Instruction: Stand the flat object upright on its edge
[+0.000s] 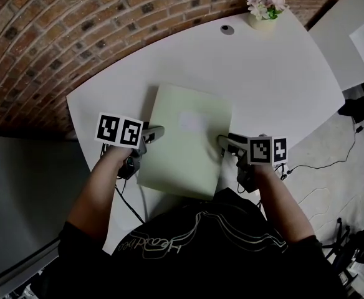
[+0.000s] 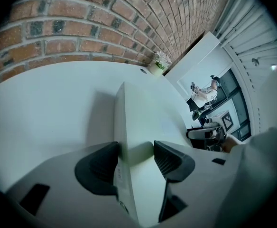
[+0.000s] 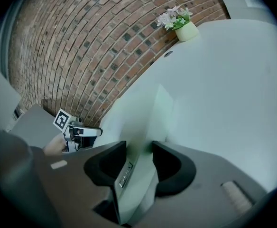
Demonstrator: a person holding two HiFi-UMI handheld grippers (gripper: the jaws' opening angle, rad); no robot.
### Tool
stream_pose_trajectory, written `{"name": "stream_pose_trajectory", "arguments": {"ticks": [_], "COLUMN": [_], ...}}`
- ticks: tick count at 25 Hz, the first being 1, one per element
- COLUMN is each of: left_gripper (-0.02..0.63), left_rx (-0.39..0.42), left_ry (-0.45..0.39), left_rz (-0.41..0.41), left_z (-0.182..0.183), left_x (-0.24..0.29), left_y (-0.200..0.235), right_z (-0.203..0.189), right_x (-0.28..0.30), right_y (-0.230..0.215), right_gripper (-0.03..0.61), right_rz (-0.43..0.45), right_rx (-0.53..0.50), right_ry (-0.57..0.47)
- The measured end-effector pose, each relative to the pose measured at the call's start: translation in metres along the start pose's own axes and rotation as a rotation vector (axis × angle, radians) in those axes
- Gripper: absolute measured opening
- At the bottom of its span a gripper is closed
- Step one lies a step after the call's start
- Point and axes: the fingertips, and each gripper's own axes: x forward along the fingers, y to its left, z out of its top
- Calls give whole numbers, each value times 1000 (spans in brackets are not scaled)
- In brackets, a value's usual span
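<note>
White table w/ flowerpot, disc

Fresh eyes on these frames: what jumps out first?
The pale green flat object in the middle of the white table stands out first, its broad face toward the head camera. The left gripper is at its left edge and the right gripper at its right edge, each with its fingers closed on that edge. Behind are a red brick wall and a small pot of flowers at the table's far edge.
</note>
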Motion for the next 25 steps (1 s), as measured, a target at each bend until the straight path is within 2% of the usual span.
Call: {"name": "stream_pose_trajectory", "arguments": {"ticks": [9,25], "left_gripper": [244,244], "left_rx": [-15,77], "left_ry": [-42,-169], "left_rz": [15,75], "left_z": [-10,-26], "left_x": [-22,-79], "left_y": [-3,-36], "right_z": [1,-6], "right_x": [-6,-45], "right_y": [21,65], "right_gripper": [179,178], "right_rz": [2,-11], "right_rx": [-66,-233], "right_ry": [-32,-152]}}
